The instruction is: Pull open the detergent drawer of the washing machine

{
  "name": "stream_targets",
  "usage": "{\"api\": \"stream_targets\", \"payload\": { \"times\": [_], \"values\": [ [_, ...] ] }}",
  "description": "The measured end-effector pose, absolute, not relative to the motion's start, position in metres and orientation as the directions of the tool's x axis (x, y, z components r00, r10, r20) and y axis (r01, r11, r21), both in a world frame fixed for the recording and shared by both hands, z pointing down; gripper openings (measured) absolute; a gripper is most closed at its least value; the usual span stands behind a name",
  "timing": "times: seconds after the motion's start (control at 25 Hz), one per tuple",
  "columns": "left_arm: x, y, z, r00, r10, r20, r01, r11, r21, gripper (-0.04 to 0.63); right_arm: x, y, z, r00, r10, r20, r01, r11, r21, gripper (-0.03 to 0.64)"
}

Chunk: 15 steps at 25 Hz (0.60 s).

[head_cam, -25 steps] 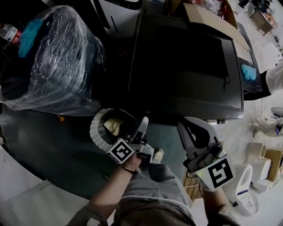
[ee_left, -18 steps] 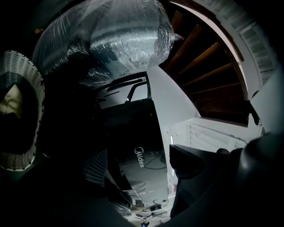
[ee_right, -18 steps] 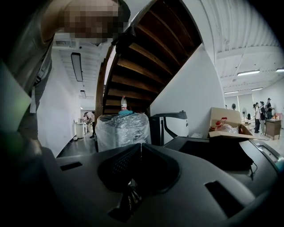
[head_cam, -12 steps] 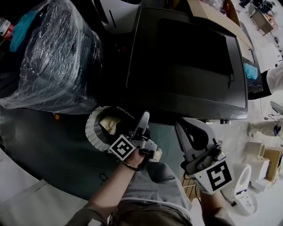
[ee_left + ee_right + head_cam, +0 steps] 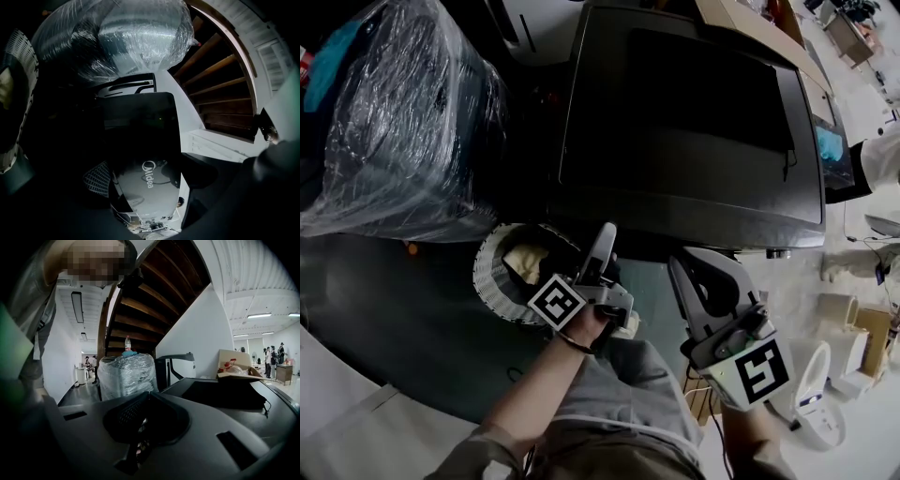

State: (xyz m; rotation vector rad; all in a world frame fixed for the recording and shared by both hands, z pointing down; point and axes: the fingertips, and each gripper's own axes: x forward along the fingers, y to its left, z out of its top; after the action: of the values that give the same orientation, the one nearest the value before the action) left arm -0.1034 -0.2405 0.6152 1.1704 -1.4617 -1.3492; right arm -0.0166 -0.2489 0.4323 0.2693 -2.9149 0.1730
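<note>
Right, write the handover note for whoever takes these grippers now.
Left gripper: jaws apart, empty, aimed at the front of the washing machine, apparently short of it.
Right gripper: jaws together, empty, held low to the right of the left one.
Detergent drawer: not identifiable in any view. The left gripper view shows only the grey logo panel.
Done: nothing gripped, and no drawer is seen pulled out.
Left: find the drawer on the front, grip it, pull it open.
</note>
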Motion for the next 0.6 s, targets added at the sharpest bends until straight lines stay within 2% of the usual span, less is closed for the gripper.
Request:
{"api": "stream_targets", "payload": {
  "times": [0.6],
  "values": [
    [-0.096, -0.2326, 0.6172, -0.225, -0.974, -0.027, -0.081, -0.009, 0.997, 0.451, -0.0186, -0.2451, 0.4371, -0.959, -0.17, 0.228, -0.196, 0.976, -0.098, 0.034]
  ]
}}
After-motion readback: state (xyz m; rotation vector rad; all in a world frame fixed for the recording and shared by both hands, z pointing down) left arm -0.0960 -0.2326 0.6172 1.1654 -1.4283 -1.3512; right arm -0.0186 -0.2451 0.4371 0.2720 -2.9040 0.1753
